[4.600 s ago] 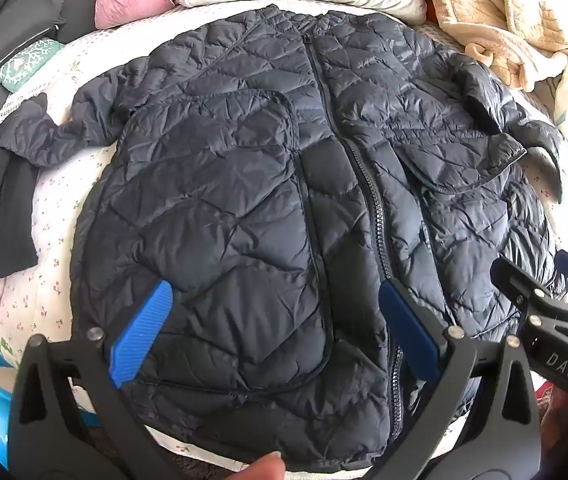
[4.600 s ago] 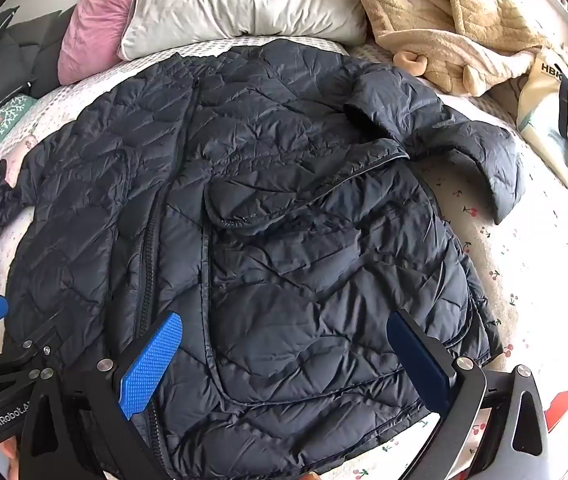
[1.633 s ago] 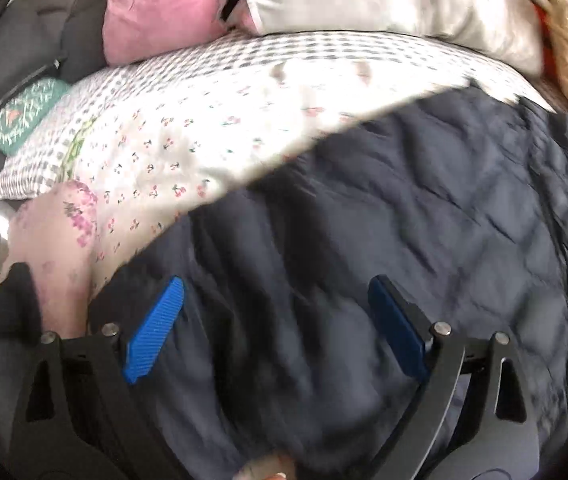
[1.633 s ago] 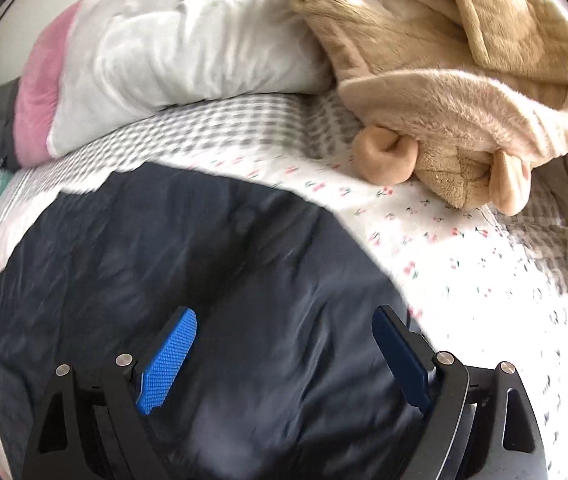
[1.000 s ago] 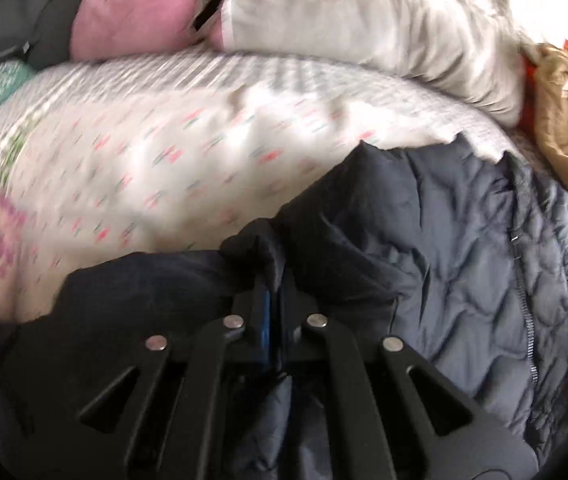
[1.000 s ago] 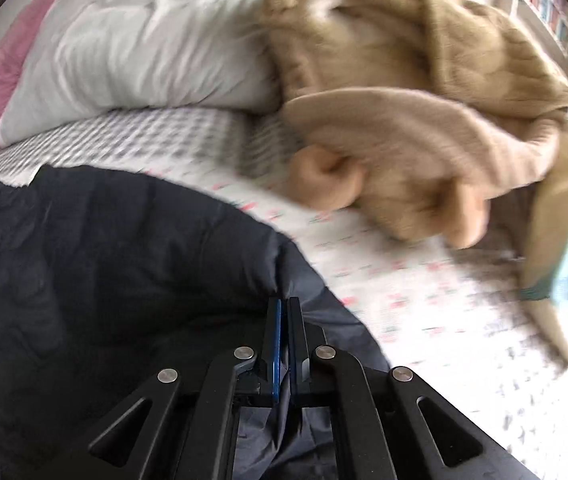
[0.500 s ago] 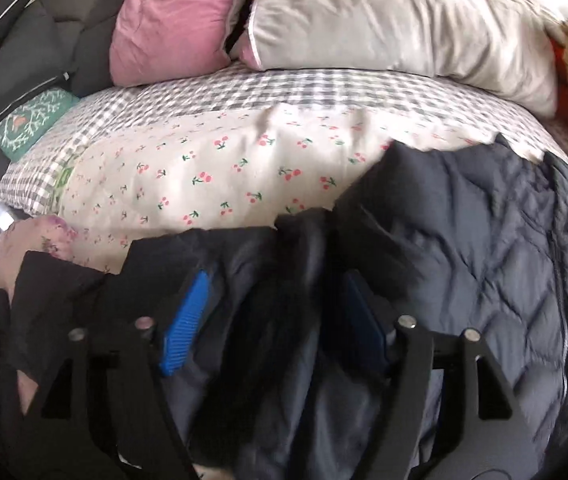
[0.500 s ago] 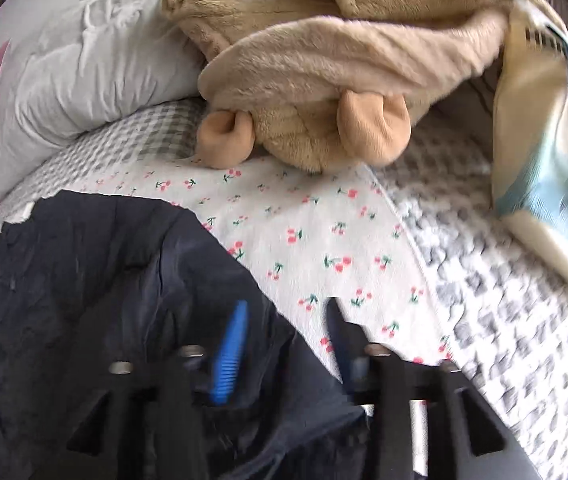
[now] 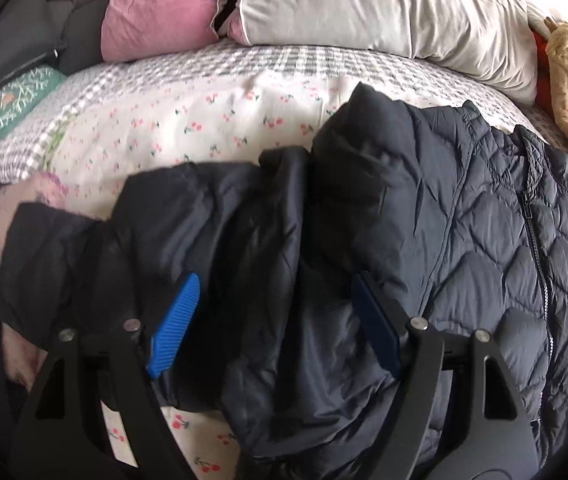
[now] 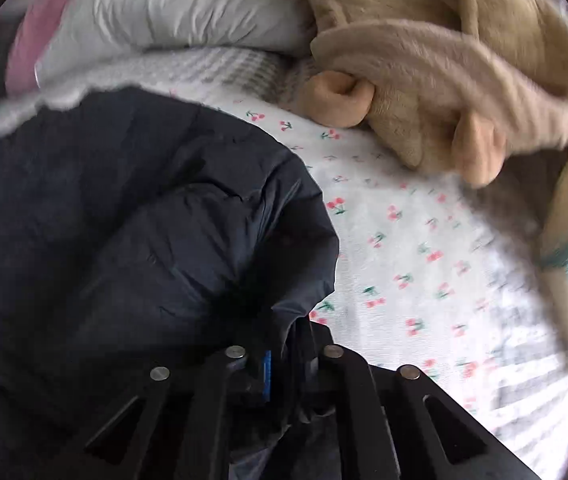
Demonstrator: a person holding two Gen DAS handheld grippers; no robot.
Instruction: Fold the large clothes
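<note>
In the left wrist view, the left gripper (image 9: 274, 326) is hanging with its jaws spread apart over the dark quilted jacket (image 9: 464, 248), holding nothing; bunched fabric is lying between the two blue pads (image 9: 174, 324) without being pinched. The jacket is lying on the cherry-print bedsheet (image 9: 188, 128), its zipper (image 9: 532, 232) running down the right side and a sleeve (image 9: 188, 220) trailing out to the left. A pink pillow (image 9: 160, 4) and a white pillow (image 9: 384, 4) are sitting at the head of the bed, well apart from the jacket.

In the right wrist view, the right gripper (image 10: 284, 364) is clamping a gathered ridge of the jacket (image 10: 132, 216), with the jaws drawn nearly together on the fabric. The rest of the jacket is spreading to the left across the sheet (image 10: 424, 248), while a beige plush robe (image 10: 444, 72) is lying heaped near the top right, apart from the jacket.

The jacket is looking puffy, light and very soft, so it is probably going to sag and spring back instead of holding a crease. Its smooth shell is likely slippery, so a thin pinch may slide out. Taking hold at a seam, the hem or the sleeve cuff, where layers are stitched thick, is looking like the safer choice for the left gripper.
</note>
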